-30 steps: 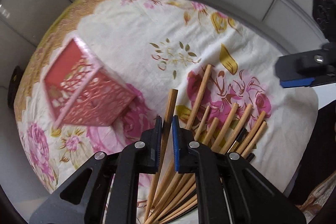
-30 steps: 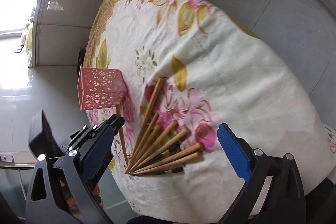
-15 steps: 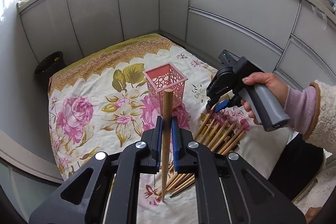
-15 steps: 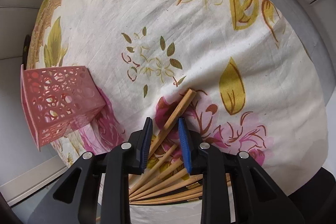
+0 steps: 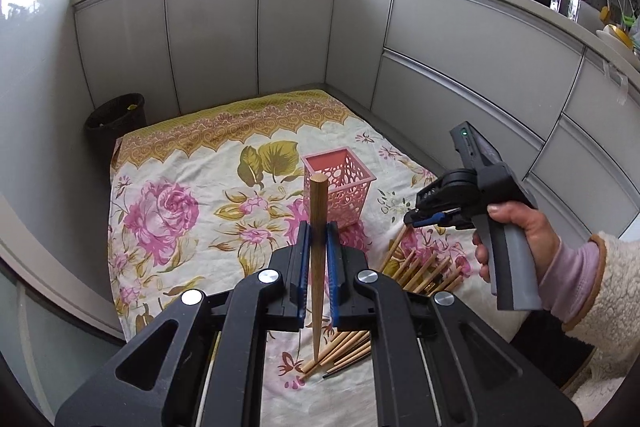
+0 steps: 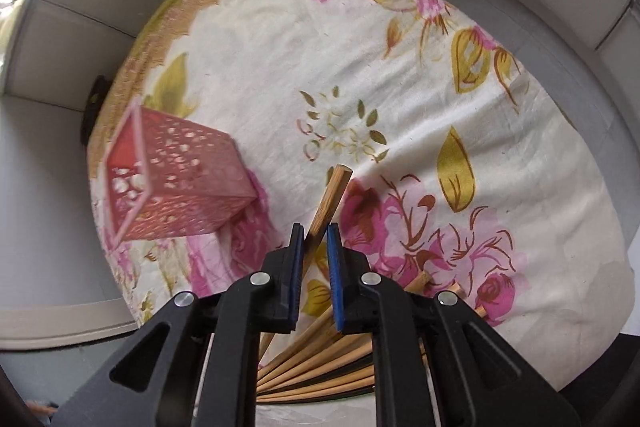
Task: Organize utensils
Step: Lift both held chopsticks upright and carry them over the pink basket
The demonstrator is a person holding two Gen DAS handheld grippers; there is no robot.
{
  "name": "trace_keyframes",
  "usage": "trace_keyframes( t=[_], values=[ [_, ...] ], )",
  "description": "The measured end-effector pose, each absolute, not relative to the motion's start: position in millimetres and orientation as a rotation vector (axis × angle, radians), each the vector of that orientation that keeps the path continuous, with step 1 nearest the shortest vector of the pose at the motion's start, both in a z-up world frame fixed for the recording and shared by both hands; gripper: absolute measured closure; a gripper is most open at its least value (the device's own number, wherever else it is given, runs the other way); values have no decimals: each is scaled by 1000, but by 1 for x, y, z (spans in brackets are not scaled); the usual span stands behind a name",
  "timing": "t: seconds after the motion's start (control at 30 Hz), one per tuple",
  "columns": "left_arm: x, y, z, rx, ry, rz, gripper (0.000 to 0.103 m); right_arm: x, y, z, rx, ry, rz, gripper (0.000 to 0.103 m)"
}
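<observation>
A: What does the left claw (image 5: 318, 239) hold?
B: One chopstick (image 5: 318, 247), pinched upright, above the cloth (image 5: 192, 163), with the basket (image 5: 338, 187) beyond.
A: And the right claw (image 6: 316, 241)?
B: Clamped on another stick (image 6: 330, 197), slanted, over the pile (image 6: 320, 359); the basket stands left of it.

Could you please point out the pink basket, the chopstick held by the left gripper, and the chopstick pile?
pink basket (image 5: 347, 195): left wrist view, front wall.
chopstick (image 5: 319, 211) in the left gripper (image 5: 318, 239): left wrist view, upper shaft.
chopstick pile (image 6: 320, 367): right wrist view, fanned shafts.
</observation>
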State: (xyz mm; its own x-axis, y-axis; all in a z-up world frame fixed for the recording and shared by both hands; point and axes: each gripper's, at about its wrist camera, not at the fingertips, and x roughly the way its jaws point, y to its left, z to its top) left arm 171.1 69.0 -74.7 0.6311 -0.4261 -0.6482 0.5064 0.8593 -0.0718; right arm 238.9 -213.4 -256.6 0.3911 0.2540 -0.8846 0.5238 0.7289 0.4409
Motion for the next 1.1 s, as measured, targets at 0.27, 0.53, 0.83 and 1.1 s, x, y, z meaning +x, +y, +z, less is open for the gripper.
trace_keyframes(
  t=[0.27,0.53,0.83,1.1],
  values=[
    [154,57,-54,57,657,-495,96,172,-185,-158,518,875,-8,93],
    [151,39,-29,37,612,-486,96,136,-186,-92,414,716,44,95],
    [175,23,-3,-20,546,-450,97,123,-219,-28,454,569,52,95],
    [218,15,16,-141,454,-368,97,144,-228,13,455,459,66,95]
  ],
)
